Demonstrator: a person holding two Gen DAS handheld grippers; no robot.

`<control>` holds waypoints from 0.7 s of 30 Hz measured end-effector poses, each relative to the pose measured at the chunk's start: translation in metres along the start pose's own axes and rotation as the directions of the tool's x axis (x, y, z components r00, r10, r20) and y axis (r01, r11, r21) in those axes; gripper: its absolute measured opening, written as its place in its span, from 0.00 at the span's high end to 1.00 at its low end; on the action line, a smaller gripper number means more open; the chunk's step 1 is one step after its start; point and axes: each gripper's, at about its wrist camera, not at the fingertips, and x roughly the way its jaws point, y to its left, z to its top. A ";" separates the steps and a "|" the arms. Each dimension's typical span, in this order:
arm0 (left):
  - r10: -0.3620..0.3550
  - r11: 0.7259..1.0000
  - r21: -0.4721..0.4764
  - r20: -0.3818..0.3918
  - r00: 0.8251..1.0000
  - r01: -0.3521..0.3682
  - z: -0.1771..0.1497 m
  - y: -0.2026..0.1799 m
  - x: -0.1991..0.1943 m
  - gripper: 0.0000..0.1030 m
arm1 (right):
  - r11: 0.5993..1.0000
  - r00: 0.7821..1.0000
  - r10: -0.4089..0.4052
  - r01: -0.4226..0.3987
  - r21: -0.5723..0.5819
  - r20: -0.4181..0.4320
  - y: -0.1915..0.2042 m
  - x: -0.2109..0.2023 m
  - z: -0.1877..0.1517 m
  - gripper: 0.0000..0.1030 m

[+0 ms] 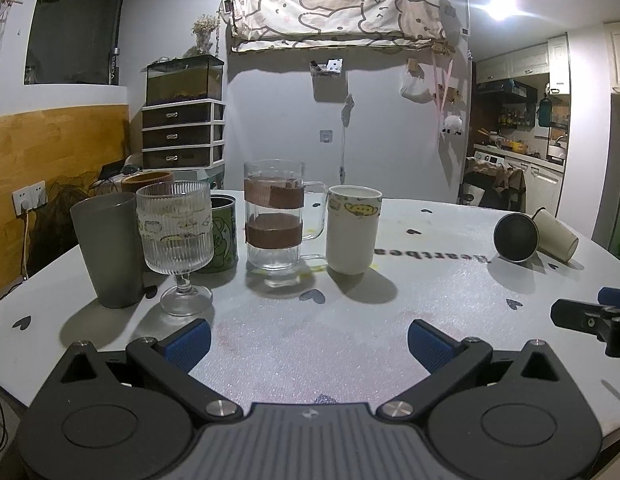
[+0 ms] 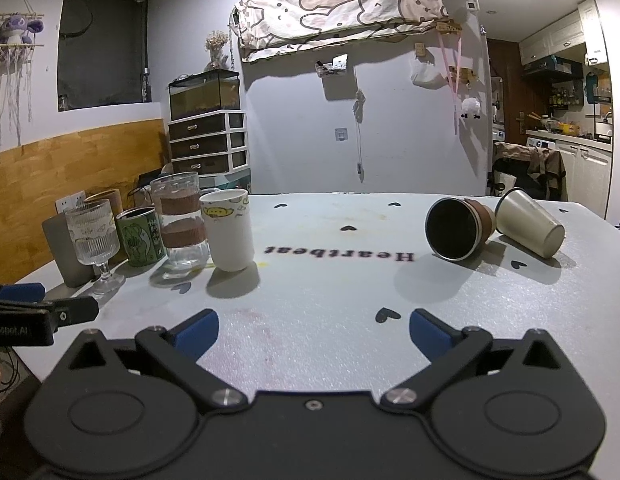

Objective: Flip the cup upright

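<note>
Two cups are shown lying on their sides at the right of the table, touching or nearly touching: a dark cup with a brown sleeve, its mouth turned toward the cameras, and a cream cup just beside it, its base toward the near right. Six vessels stand upright at the left, among them a white mug and a stemmed glass. The right gripper is held low over the near table edge, fingers spread wide, nothing between them; the left gripper is likewise spread and empty. The fallen cups are judged light, rigid and free to roll. The dark cup's rim looks metallic, and so probably slippery. The brown sleeve is judged the better hold: a pinch across it, then a turn until the mouth faces up. The neighbouring cream cup may be nudged during the approach.
</note>
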 end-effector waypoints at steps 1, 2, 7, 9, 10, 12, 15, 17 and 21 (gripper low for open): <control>0.000 1.000 0.000 0.000 1.000 0.000 0.000 0.000 0.000 0.00 | 1.000 1.000 0.000 0.000 0.000 0.000 0.000 0.000 0.000 0.00; 0.001 1.000 0.000 -0.001 1.000 -0.001 -0.001 0.000 0.000 0.00 | 1.000 1.000 -0.001 0.001 0.001 -0.001 0.000 0.000 -0.001 0.00; 0.001 1.000 -0.001 -0.001 1.000 -0.001 0.000 0.000 0.000 0.00 | 1.000 1.000 -0.001 0.001 0.002 -0.002 -0.002 0.000 -0.002 0.00; 0.001 1.000 0.000 -0.001 1.000 -0.001 0.000 0.000 0.000 0.00 | 1.000 1.000 -0.001 0.001 0.001 -0.003 -0.002 0.000 -0.002 0.00; 0.001 1.000 0.000 -0.001 1.000 -0.001 0.000 0.000 0.000 0.00 | 1.000 1.000 -0.001 0.001 0.000 -0.004 -0.002 -0.001 -0.003 0.00; 0.001 1.000 0.000 -0.001 1.000 -0.001 0.000 0.000 0.000 0.00 | 1.000 1.000 -0.002 0.002 0.001 -0.005 -0.003 -0.001 -0.004 0.00; 0.001 1.000 0.000 -0.001 1.000 -0.001 0.000 0.000 0.000 0.00 | 1.000 1.000 -0.002 0.002 0.001 -0.005 -0.002 -0.001 -0.003 0.00; 0.001 1.000 0.000 0.000 1.000 -0.001 0.000 0.000 0.000 0.00 | 1.000 1.000 -0.002 0.002 0.000 -0.004 -0.002 -0.001 -0.003 0.00; 0.001 1.000 0.000 -0.001 1.000 -0.001 0.000 0.000 0.000 0.00 | 1.000 1.000 -0.002 0.002 0.001 -0.005 -0.002 -0.001 -0.003 0.00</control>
